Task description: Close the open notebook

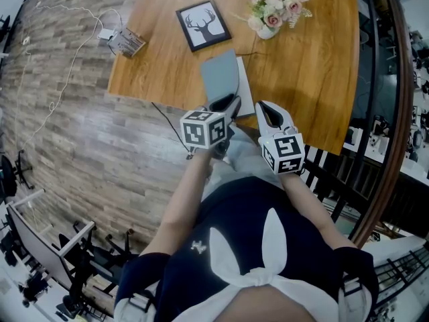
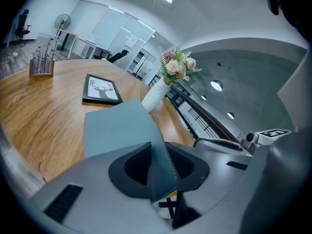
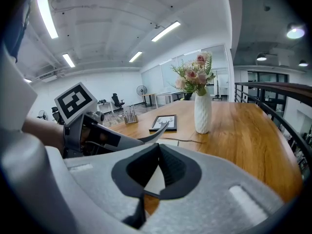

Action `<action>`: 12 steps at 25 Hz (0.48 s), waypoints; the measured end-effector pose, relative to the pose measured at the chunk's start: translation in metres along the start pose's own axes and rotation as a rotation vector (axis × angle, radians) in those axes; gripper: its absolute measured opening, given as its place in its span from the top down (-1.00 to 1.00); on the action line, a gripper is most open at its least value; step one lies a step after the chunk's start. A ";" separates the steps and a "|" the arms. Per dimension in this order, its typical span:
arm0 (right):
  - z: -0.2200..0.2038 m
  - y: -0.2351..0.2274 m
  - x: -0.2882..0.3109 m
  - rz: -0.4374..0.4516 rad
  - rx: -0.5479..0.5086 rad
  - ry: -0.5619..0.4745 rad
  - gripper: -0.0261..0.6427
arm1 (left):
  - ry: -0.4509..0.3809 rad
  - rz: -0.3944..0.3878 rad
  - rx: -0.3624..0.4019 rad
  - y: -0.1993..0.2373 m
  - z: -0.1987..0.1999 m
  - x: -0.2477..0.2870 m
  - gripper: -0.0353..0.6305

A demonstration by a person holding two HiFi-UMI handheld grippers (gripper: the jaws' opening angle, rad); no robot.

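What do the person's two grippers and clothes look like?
The left gripper is mid-grey, the right gripper paler, near white; both have black-lined jaws and carry a cube of black-and-white square markers. The person wears a dark navy short-sleeved top with a white bow shape.

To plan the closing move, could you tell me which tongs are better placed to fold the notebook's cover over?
Left. The left tongs clamp the raised grey cover; the right tongs are shut on nothing, near the white page.
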State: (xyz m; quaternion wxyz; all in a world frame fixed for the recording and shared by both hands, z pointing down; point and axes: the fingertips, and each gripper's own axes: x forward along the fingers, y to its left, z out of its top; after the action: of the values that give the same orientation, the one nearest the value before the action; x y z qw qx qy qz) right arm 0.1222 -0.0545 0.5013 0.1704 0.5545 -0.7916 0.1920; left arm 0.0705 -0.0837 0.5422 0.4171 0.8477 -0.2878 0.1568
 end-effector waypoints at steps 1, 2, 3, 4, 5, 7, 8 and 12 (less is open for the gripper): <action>0.000 -0.001 0.000 -0.001 0.001 0.000 0.93 | 0.002 0.000 0.000 0.000 -0.001 0.001 0.63; -0.001 -0.001 0.000 -0.002 0.002 0.000 0.93 | 0.004 0.001 0.001 0.001 -0.001 0.003 0.63; -0.002 -0.002 0.000 -0.004 0.003 0.001 0.93 | 0.007 0.001 0.002 0.001 -0.003 0.004 0.63; -0.003 -0.003 0.000 -0.005 0.004 0.002 0.93 | 0.009 0.002 0.003 0.001 -0.004 0.006 0.63; -0.004 -0.003 -0.001 -0.007 0.006 0.002 0.93 | 0.012 0.002 0.004 0.001 -0.005 0.007 0.63; -0.005 -0.004 -0.001 -0.009 0.008 0.000 0.93 | 0.017 0.003 0.006 0.001 -0.007 0.008 0.63; -0.004 -0.005 -0.002 -0.011 0.009 -0.001 0.93 | 0.020 0.003 0.006 0.000 -0.007 0.009 0.63; -0.005 -0.008 -0.004 -0.016 0.016 0.004 0.93 | 0.029 0.001 0.004 0.000 -0.007 0.014 0.63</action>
State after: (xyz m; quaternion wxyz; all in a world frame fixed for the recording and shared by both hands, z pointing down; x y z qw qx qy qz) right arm 0.1312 -0.0515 0.5049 0.1691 0.5619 -0.7851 0.1980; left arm 0.0818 -0.0830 0.5536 0.4197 0.8459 -0.2820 0.1698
